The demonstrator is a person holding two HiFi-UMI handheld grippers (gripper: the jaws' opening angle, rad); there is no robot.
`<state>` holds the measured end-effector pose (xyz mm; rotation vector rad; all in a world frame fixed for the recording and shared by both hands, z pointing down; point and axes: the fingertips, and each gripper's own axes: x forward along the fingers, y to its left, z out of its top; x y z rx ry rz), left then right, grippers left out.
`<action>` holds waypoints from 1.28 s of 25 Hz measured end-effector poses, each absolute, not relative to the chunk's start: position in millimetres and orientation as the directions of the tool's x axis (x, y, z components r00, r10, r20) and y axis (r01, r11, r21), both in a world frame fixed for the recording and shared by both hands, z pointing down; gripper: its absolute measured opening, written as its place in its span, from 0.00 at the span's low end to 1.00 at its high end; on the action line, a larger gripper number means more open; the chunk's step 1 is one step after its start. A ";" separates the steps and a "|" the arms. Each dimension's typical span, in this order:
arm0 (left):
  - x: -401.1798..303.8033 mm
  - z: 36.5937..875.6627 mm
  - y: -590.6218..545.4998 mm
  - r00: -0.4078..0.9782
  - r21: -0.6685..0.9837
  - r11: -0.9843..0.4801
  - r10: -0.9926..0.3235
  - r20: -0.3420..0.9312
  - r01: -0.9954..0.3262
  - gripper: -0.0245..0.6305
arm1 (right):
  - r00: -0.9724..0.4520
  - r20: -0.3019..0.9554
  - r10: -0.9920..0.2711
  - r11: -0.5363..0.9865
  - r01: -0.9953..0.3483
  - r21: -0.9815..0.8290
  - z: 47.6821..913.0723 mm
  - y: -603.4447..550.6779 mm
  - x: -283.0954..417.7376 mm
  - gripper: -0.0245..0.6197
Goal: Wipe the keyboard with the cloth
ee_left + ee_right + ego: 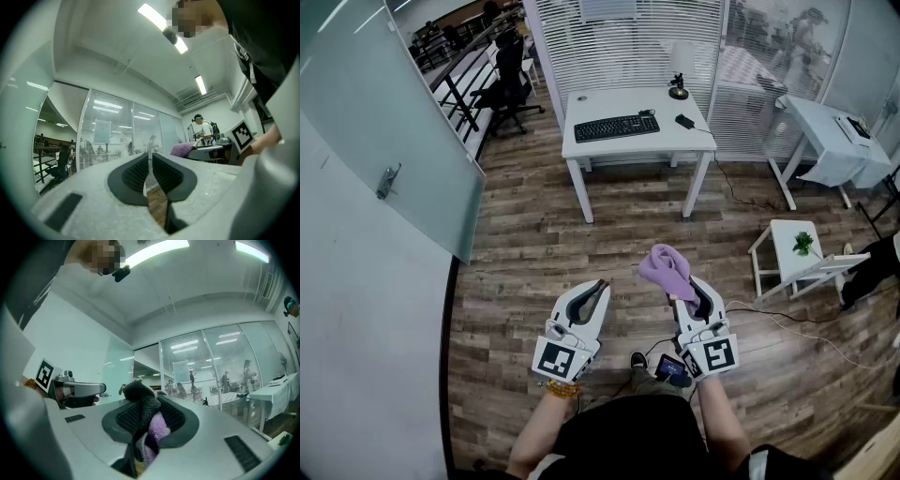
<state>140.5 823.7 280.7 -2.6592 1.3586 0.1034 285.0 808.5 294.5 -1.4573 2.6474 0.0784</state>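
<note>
The black keyboard [616, 126] lies on the white tabletop [680, 141] at the upper centre of the head view. It is well apart from the person, who stands on the wood floor [534, 244] with both tools held out near level at the lower centre of the frame. This looks like a carrying posture, so I judge that wiping has not begun and the tabletop has yet to be reached. The right tool [682, 292] is clamped on the purple cloth [666, 267], probably gripped by one fold so that the loose bulk sticks out ahead, ready to be laid on the keys. The left tool [602, 285] has its jaws together with nothing in them, likely idle beside its partner until something needs steadying. Only the head view shows the keyboard and the gap of floor to be crossed, and in it the cloth hides the right tool's tips. The right gripper view makes up for this: the ribbed pads press on the cloth, and a bunch of it rises above them. The left gripper view shows its pads meeting with only a sliver of floor below, and the cloth as a purple lump at centre right.
</note>
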 end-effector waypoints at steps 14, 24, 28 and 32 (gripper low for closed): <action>135.7 303.0 703.3 0.561 -0.062 -0.557 -0.824 -0.078 -0.828 0.10 | -0.586 -0.099 -0.804 0.594 -0.795 -0.123 304.1 677.7 288.3 0.18; 70.0 308.0 541.4 0.601 -0.063 -0.598 -0.795 -0.081 -0.799 0.10 | -0.565 -0.055 -0.823 0.568 -0.819 -0.088 302.9 525.5 221.5 0.18; 36.8 309.4 481.6 0.633 -0.050 -0.631 -0.771 -0.074 -0.774 0.10 | -0.520 -0.041 -0.853 0.522 -0.849 -0.086 300.1 469.7 196.1 0.18; 5.9 318.1 428.0 0.654 -0.051 -0.652 -0.755 -0.050 -0.757 0.10 | -0.471 -0.021 -0.882 0.471 -0.878 -0.081 309.2 423.9 179.6 0.18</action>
